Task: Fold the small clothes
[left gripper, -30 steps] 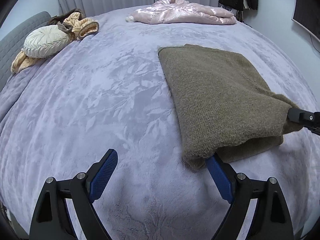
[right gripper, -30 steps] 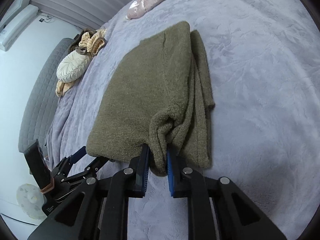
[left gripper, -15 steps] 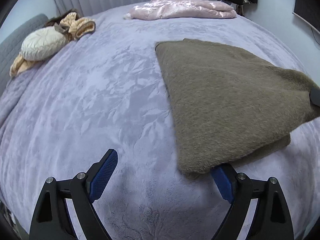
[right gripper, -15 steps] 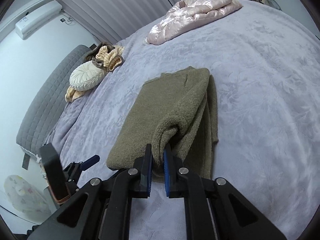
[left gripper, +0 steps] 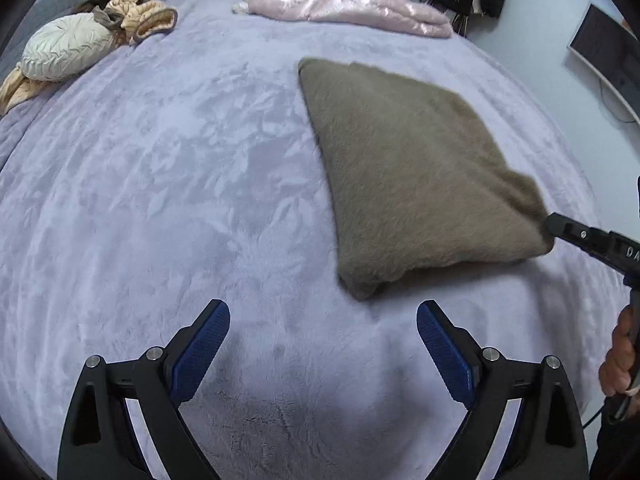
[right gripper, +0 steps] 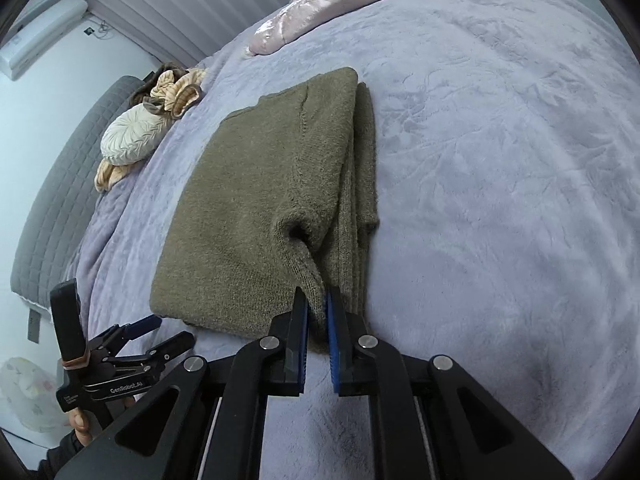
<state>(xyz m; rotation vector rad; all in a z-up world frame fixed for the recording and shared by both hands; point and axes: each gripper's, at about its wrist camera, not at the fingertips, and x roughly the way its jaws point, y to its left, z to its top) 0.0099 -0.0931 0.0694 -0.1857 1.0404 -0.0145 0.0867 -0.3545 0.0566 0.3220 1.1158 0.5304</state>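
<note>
We have the olive knit sweater (right gripper: pixel 256 216) lying on the lavender bed (right gripper: pixel 500 160), already doubled over on itself into a rough rectangle, with narrower layers showing along its right edge. Our right gripper (right gripper: pixel 317 316) has its jaws pinched narrow on a tuck of the sweater's near corner, which rises in a small peak from the rest of the cloth. Our left gripper (left gripper: pixel 323 322) hangs above bare bedspread just short of the sweater's near left corner, jaws spread wide and holding nothing.

We judge the folding to be well along: the sleeves seem tucked in and at least one lengthwise fold is made (how many layers lie underneath we cannot tell). What looks left is one more fold, bringing the near edge up toward the far edge, then smoothing. For that, the left jaws would need to close on the free corner so both corners travel together.

A pink satin garment (left gripper: pixel 348 4) waits at the far side of the bed, unfolded, so more work probably follows.
</note>
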